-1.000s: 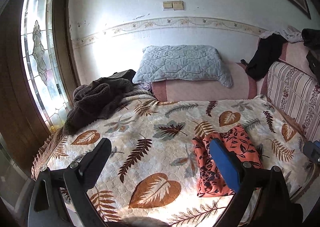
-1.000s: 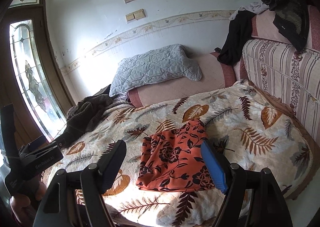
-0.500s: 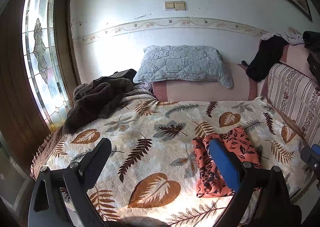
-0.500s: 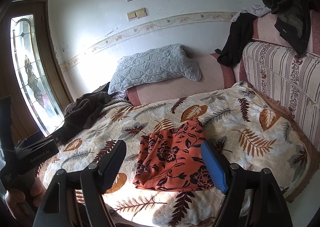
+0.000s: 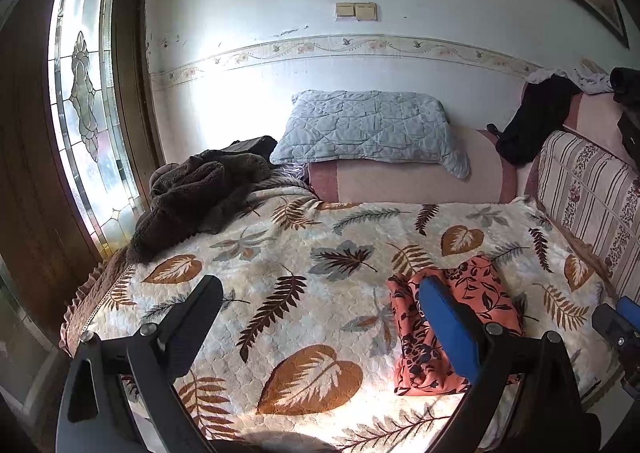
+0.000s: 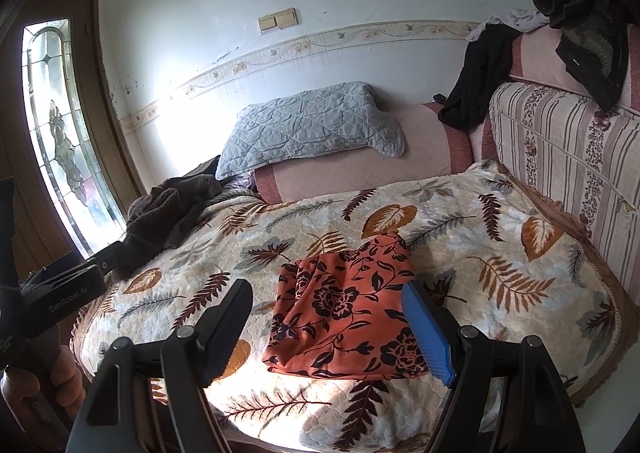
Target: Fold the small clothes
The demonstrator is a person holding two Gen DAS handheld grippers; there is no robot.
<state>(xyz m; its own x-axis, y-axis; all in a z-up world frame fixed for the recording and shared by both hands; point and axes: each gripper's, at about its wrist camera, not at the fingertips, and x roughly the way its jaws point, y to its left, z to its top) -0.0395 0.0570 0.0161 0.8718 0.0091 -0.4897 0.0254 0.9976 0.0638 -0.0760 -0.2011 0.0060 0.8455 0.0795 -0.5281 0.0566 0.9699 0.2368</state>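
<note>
**Folded floral garment lay on the quilt, both grippers held wide**

Now, the left gripper (image 5: pixel 320 317) hung above the leaf-patterned quilt (image 5: pixel 280 265) with its 2 jaws spread wide and nothing between them. Beyond its black left jaw, far up the quilt, a brown fleece (image 5: pixel 192 197) lay heaped by the stained-glass window (image 5: pixel 80 93). Straight ahead of the gap, past bare quilt, a grey quilted pillow (image 5: pixel 368 129) rested on a pink bolster (image 5: pixel 408 181). The orange floral garment (image 5: pixel 476 289), folded into a compact rectangle, sat under and just beyond the blue right jaw, partly hidden by it and outside the gap. Further right, a striped sofa back (image 5: pixel 592 197) bounded the quilt.

The right gripper (image 6: pixel 328 317) was likewise spread wide and empty. Off its black left jaw, the left gripper's body showed at the frame edge, held in a hand (image 6: pixel 60 373). The orange floral garment (image 6: pixel 344 305) lay flat between the 2 jaws, reaching ahead of them, its right edge passing behind the blue jaw; whether that jaw touched the cloth could not be told. To the right of the blue jaw lay more quilt, then the striped sofa back with dark clothes (image 6: pixel 480 77) draped on top.
</note>
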